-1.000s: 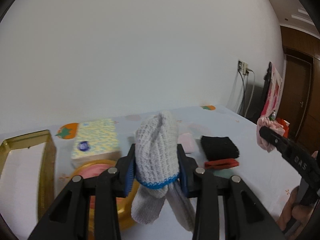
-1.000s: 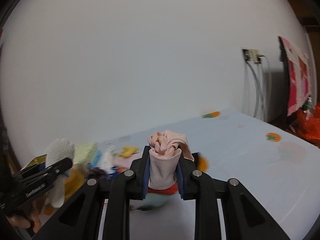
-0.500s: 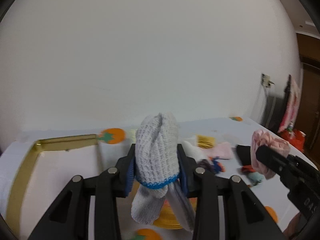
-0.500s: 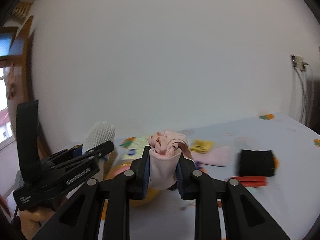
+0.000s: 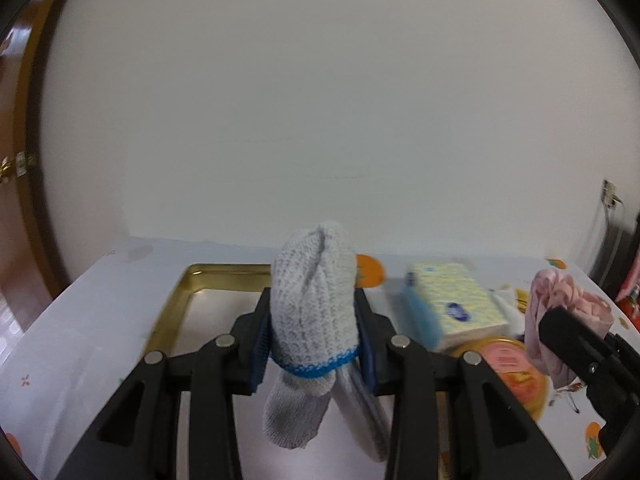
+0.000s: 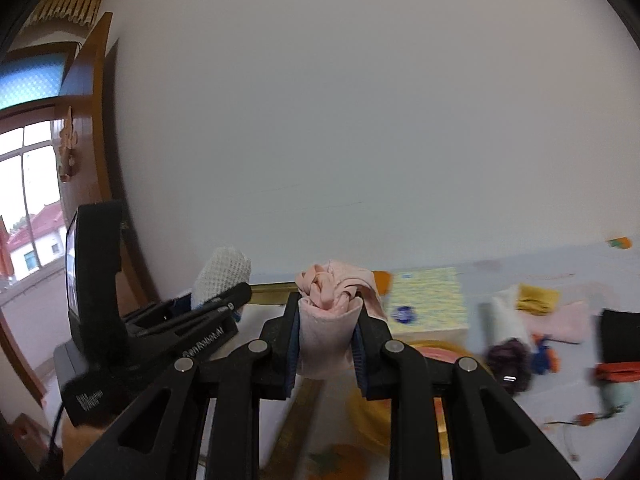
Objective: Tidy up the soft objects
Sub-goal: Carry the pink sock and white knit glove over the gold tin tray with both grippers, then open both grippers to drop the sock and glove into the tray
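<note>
My left gripper (image 5: 314,344) is shut on a grey knitted glove with a blue cuff band (image 5: 312,308), held above the table in front of a gold-rimmed tray (image 5: 172,312). My right gripper (image 6: 328,344) is shut on a bunched pink cloth (image 6: 332,300). In the left wrist view the right gripper (image 5: 580,348) and its pink cloth (image 5: 560,304) sit at the right edge. In the right wrist view the left gripper (image 6: 224,304) with the glove (image 6: 222,272) is at the left. The tray's rim (image 6: 272,288) shows behind the pink cloth.
A yellow patterned tissue pack (image 5: 452,304) lies right of the tray, over a round gold tin with a pink label (image 5: 516,372). Further right lie a yellow cloth (image 6: 536,300), a pink cloth (image 6: 560,320), a black cloth (image 6: 620,336) and small dark items (image 6: 508,356). A white wall stands behind the table.
Both grippers have swung left with their loads. The gold tray has come to the centre of the left wrist view; the tissue pack and loose cloths have shifted right.
</note>
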Motion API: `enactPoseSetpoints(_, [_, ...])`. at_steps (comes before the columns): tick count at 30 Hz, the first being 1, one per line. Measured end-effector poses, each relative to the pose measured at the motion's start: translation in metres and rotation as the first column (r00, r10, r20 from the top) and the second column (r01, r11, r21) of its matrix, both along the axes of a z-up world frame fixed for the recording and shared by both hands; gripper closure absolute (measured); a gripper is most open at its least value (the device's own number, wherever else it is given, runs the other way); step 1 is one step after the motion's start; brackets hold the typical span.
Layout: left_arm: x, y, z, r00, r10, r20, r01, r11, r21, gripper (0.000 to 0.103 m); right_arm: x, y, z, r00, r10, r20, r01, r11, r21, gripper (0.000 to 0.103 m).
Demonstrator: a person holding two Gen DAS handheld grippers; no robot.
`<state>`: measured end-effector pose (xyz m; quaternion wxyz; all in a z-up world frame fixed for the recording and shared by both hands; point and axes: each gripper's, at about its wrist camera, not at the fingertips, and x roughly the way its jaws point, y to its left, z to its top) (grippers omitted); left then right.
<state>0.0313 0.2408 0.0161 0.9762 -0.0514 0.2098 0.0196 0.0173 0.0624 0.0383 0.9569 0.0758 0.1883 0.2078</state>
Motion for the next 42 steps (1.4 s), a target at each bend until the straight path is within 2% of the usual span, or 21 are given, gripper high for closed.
enactPoseSetpoints(6, [0.006,0.028,-0.005,0.997,0.054,-0.047,-0.055,0.998,-0.040,0.068,0.029,0.036,-0.006,0.999,0.046,-0.025,-0.046,0.999,0.004,0.078])
enactPoseSetpoints(11, [0.005,0.036,-0.007,0.982,0.162,-0.100,-0.160,0.987,0.023,0.068,0.043,0.056,-0.014,0.995,0.070,-0.068,-0.069,0.997,0.014,0.078])
enactPoseSetpoints(15, [0.007,0.032,-0.007,0.974,0.188,-0.129,-0.183,0.982,0.052,0.068,0.055,0.064,-0.026,0.987,0.101,-0.123,-0.101,0.995,0.005,0.078])
enactPoseSetpoints(18, [0.007,0.029,-0.007,0.971,0.197,-0.135,-0.188,0.979,0.076,0.068,0.058,0.068,-0.031,0.982,0.103,-0.158,-0.106,0.994,-0.008,0.078])
enactPoseSetpoints(25, [0.015,0.047,-0.005,0.973,0.191,-0.131,-0.187,0.981,0.041,0.068,0.065,0.075,-0.040,0.976,0.102,-0.194,-0.110,0.993,-0.030,0.078])
enactPoseSetpoints(29, [0.020,0.048,-0.006,0.981,0.147,-0.124,-0.145,0.989,0.028,0.068,0.063,0.081,-0.043,0.971,0.094,-0.221,-0.105,0.994,-0.040,0.078])
enactPoseSetpoints(32, [0.025,0.041,-0.005,0.986,0.103,-0.129,-0.102,0.995,0.013,0.068,0.066,0.080,-0.047,0.968,0.077,-0.240,-0.090,0.995,-0.042,0.073])
enactPoseSetpoints(34, [0.027,0.042,-0.006,0.987,0.092,-0.132,-0.094,0.996,-0.005,0.067,0.069,0.078,-0.047,0.968,0.060,-0.244,-0.072,0.997,-0.042,0.064])
enactPoseSetpoints(35, [0.027,0.044,-0.006,0.986,0.095,-0.134,-0.098,0.995,-0.018,0.066,0.070,0.076,-0.046,0.967,0.057,-0.247,-0.068,0.997,-0.035,0.056])
enactPoseSetpoints(36, [0.025,0.046,-0.006,0.986,0.101,-0.134,-0.106,0.994,-0.034,0.065,0.071,0.072,-0.047,0.966,0.062,-0.249,-0.068,0.998,-0.016,0.047])
enactPoseSetpoints(38, [0.020,0.052,-0.005,0.985,0.123,-0.120,-0.132,0.989,-0.067,0.054,0.068,0.065,-0.043,0.968,0.066,-0.241,-0.066,0.998,0.007,0.036])
enactPoseSetpoints(40, [0.015,0.051,-0.003,0.985,0.142,-0.102,-0.149,0.987,-0.067,0.032,0.062,0.058,-0.038,0.976,0.065,-0.206,-0.061,0.998,0.029,0.034])
enactPoseSetpoints(42, [0.013,0.049,-0.001,0.985,0.153,-0.081,-0.157,0.987,-0.046,0.025,0.053,0.051,-0.030,0.987,0.060,-0.151,-0.053,0.997,0.048,0.033])
